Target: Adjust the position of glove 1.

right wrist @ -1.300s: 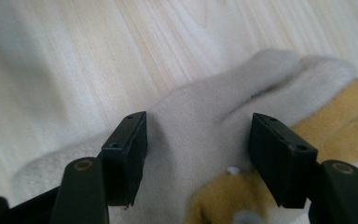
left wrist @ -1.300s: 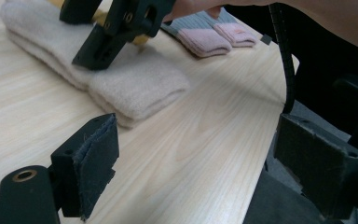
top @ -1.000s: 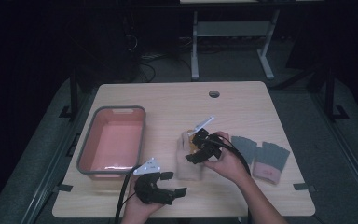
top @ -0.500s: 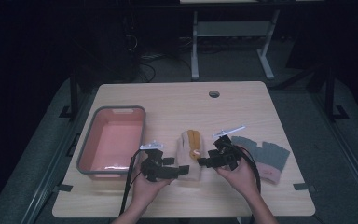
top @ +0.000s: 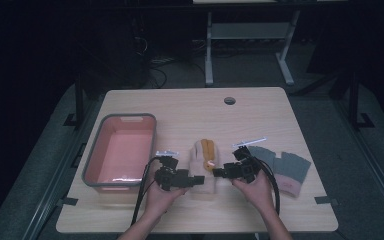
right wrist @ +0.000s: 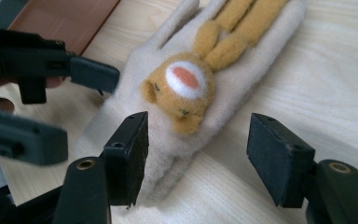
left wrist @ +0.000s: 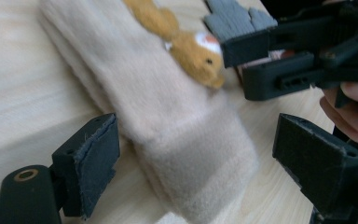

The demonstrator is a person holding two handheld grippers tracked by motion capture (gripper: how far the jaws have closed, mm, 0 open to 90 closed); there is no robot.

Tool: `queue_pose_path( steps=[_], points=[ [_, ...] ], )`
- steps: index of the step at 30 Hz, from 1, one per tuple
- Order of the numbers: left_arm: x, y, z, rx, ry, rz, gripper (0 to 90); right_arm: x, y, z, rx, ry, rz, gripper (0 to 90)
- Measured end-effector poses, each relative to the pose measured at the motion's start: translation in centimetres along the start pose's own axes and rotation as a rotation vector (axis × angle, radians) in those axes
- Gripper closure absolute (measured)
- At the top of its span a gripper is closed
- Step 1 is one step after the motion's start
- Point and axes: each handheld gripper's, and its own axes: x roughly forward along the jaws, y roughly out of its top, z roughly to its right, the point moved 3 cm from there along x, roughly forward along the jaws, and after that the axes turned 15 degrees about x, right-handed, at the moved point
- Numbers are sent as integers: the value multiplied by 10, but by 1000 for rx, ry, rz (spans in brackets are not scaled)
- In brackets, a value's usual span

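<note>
The left tongs are standing apart, their two pads straddling the cuff end of the cream glove without closing on it. The right tongs are also gaping wide, coming in from the right side toward the middle of the glove, beside the small orange bunny sewn on its back. The glove is lying flat near the front of the surface, fingers pointing to the far side, between the pink tub on the left and the grey gloves on the right.

To my eye this is a two-handed pick-up being lined up. It would go best if each pair of tongs is lowering until its lower pad is sliding under the fleece edge, then pinching the full thickness, the cuff on one side and the body on the other, so the soft cloth is not slipping out or bunching.
</note>
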Motion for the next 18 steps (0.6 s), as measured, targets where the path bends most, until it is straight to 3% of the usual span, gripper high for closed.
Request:
queue_pose_path(
  steps=[7, 10, 18],
  points=[
    [7, -5, 1, 3, 4, -25, 146, 10, 0, 6, 47, 38, -20, 418],
    [10, -10, 1, 28, 29, -53, 236, 14, -1, 6, 63, 50, -12, 435],
    [11, -12, 1, 29, 29, -63, 366, 22, -4, 8, 84, 36, -17, 444]
  ],
)
